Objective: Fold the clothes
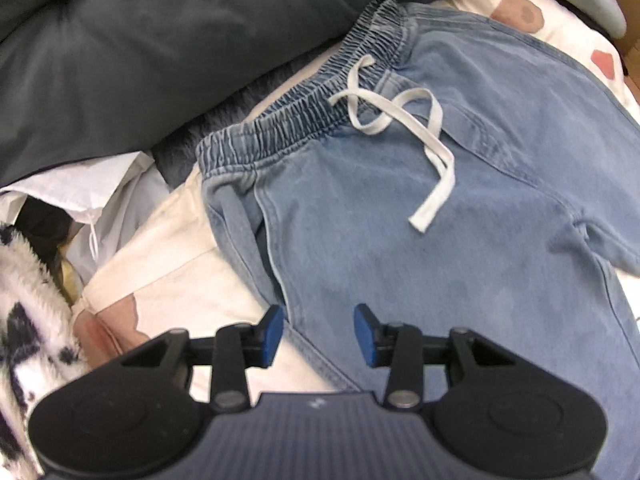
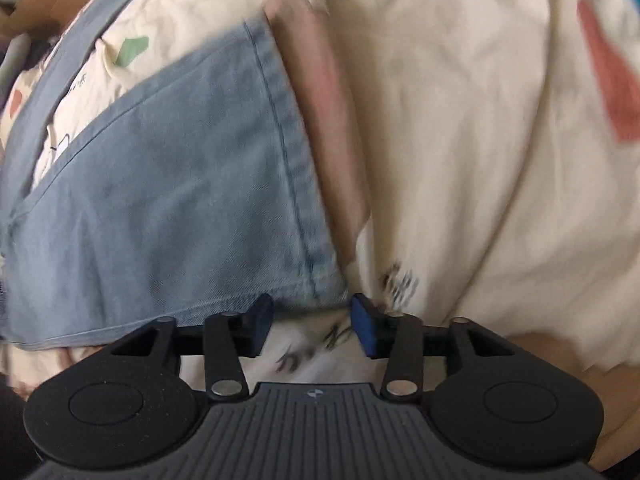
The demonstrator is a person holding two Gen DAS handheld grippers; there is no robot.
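Across the frame's centre, light-blue drawstring jeans lie on a patterned bedsheet; left hand-held gripper and right hand-held gripper both released, empty.

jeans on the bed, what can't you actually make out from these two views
- Jeans, left wrist view: the legs run off the lower right edge, so the fold so far cannot be judged.
- Hem, right wrist view: motion blur smears the stitching, and the right gripper body covers its lower edge.
- Black print on the cream bedsheet: too blurred to read.
- Left gripper: open over the denim, contact unclear.
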